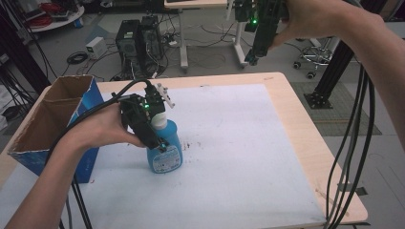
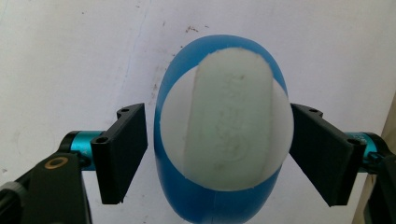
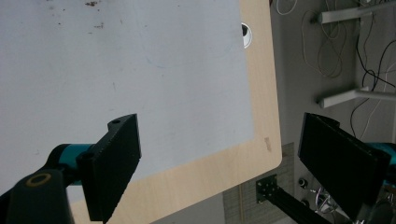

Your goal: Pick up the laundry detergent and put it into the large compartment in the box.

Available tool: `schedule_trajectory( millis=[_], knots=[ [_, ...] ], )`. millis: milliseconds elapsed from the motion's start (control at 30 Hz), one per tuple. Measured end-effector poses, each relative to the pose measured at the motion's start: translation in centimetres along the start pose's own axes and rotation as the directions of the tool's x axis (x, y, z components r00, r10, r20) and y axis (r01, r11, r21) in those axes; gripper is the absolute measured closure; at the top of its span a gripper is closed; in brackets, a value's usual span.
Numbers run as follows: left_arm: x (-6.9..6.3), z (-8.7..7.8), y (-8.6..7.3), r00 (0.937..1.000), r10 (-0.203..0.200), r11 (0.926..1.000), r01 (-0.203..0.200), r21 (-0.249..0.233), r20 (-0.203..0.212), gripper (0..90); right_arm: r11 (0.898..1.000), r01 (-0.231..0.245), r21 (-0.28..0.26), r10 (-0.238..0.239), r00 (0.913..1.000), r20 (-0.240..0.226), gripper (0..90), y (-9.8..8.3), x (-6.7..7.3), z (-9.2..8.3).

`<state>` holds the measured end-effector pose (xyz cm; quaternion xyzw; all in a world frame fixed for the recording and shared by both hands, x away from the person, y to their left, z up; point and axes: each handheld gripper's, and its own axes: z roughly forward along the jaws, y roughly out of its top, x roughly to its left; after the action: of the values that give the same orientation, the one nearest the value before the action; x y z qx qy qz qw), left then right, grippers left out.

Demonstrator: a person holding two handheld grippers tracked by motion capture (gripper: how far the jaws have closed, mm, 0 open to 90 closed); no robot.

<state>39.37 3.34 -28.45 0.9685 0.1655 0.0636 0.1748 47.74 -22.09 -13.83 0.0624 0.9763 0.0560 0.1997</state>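
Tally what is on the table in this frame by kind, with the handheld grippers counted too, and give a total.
Blue spray bottle: 1
Cardboard box with blue sides: 1
White mat on the table: 1
Handheld grippers: 2 (left gripper with fingers either side of the bottle, right gripper held up, nothing between its fingers)
Total: 5

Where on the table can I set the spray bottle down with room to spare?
The white mat is bare right of the spray bottle, out to the wooden table edge, and along the near side. It is crowded on the left, where the cardboard box stands close behind the left gripper.
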Motion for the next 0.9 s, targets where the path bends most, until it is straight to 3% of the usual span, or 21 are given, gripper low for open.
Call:
schedule_trajectory(
  millis=[900],
  knots=[
    [-0.12, -0.01, 0.18, 1.0, 0.009, 0.9999, -0.009, 0.007, 0.003, 31.6, 1.0, 0.0, -0.002, 0.0, 1.0, 0.001, 12.4, -0.21, 0.06, -0.17]
  ],
)
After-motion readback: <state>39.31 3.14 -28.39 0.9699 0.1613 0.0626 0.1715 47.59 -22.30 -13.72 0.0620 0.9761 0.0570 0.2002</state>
